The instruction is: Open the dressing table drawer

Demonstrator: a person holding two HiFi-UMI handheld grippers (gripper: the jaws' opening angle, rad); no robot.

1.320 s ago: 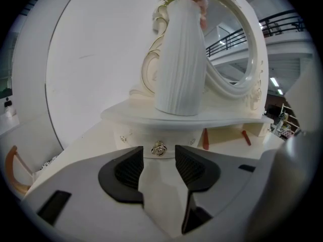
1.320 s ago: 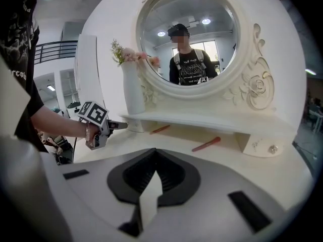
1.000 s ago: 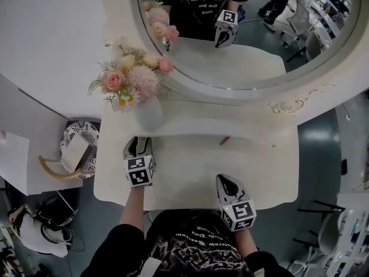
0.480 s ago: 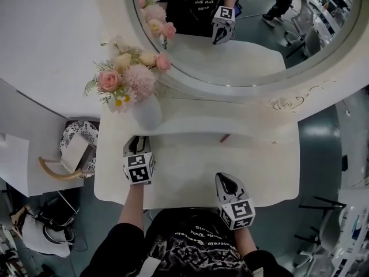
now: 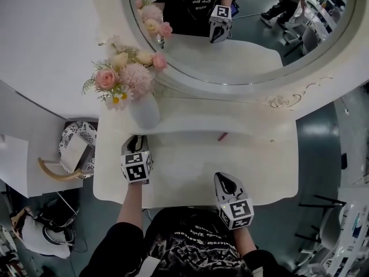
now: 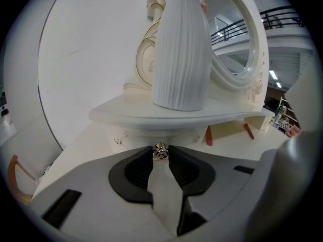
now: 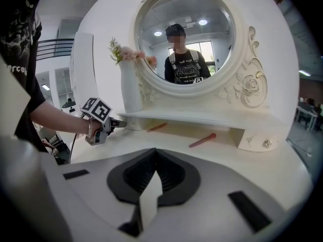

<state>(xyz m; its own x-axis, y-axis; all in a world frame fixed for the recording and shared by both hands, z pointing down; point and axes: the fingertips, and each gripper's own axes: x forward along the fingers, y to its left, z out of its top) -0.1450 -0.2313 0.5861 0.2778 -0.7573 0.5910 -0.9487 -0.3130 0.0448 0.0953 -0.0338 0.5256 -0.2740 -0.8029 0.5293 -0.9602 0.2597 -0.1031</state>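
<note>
Under the left end of the desk's (image 5: 190, 172) shelf (image 6: 151, 116), the down-tilted left gripper (image 5: 137, 138) has just been closing its ribbed black jaws onto the glossy white drawer's (image 6: 132, 136) small round metal knob (image 6: 160, 151), while the right gripper (image 5: 223, 179) hovers with its jaws clenched and empty.

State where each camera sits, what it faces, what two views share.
Head view: on the head, facing down at the table; left gripper, right gripper show.
Left gripper view: on that gripper, facing the knob below the vase; jaws have just been closing on it.
Right gripper view: on that gripper, facing the mirror; shut jaws, left hand show.
Shared: both gripper views show the vase.
</note>
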